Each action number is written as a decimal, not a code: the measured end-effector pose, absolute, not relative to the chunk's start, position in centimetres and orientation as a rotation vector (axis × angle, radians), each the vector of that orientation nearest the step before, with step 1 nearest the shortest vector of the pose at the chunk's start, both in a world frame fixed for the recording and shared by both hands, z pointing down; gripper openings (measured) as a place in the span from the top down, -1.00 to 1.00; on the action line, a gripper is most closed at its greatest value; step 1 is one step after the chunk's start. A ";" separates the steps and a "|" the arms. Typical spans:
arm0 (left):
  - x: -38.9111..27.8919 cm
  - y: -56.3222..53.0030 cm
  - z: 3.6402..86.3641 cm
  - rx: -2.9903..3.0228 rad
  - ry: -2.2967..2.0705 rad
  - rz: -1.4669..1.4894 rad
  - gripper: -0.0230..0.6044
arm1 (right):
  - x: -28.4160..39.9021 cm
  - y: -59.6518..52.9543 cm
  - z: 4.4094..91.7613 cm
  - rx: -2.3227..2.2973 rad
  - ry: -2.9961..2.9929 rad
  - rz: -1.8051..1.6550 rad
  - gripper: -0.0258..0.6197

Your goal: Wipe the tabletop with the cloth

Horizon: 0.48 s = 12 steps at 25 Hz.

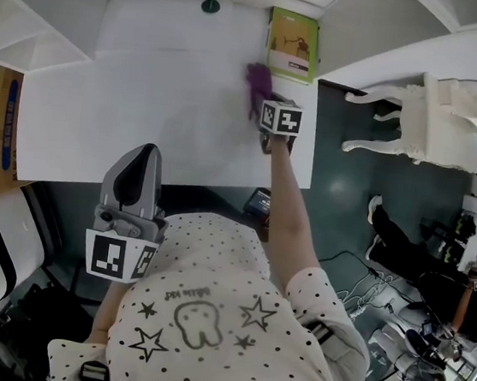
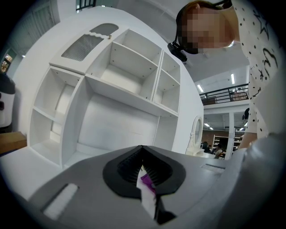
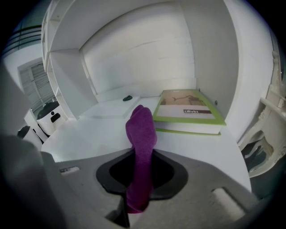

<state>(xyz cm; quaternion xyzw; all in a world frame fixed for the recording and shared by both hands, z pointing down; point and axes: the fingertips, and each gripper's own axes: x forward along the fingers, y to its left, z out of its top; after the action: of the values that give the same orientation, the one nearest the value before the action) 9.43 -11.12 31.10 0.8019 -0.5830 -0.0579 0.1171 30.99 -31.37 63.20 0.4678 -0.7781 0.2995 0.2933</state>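
Seen from above, a person in a dotted white shirt reaches the right tool [image 1: 263,104], a grey two-jaw gripper with a marker cube, out to the far right part of a plain white table [image 1: 147,88]. Its jaws are clenched on a purple fleecy cloth [image 3: 140,134], bunched into a narrow roll that juts forward from them. The cloth sits just beside a flat book with a green border [image 1: 293,44]. The left tool [image 1: 144,155] is held back near the body, off the table, jaws pressed together with nothing gripped, facing a white shelf unit [image 2: 111,85].

To wipe well, the tool probably needs tilting low so more of the roll lies on the surface. Long overlapping strokes leftward would then cover the table, with care taken to steer round the book.

The tool's own body hides whether the cloth presses on the table. The person's torso hides the near edge. A thin white and purple sliver shows in the slit between the left tool's jaws; what it is cannot be told
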 end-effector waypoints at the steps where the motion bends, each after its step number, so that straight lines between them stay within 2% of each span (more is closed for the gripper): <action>1: 9.4 -11.1 31.1 2.348 -1.704 -0.169 0.94 | 31.1 -31.3 63.2 1.248 -2.071 0.800 0.73; 12: 9.5 -11.8 31.3 2.357 -1.675 -0.163 0.94 | 33.7 -31.4 63.3 1.272 -2.046 0.792 0.73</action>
<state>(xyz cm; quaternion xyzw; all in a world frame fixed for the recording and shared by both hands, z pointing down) 9.54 -11.83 31.34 0.8077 -0.5739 -0.0558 0.1225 33.72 -31.44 63.32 0.4786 -0.7702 0.2981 0.2980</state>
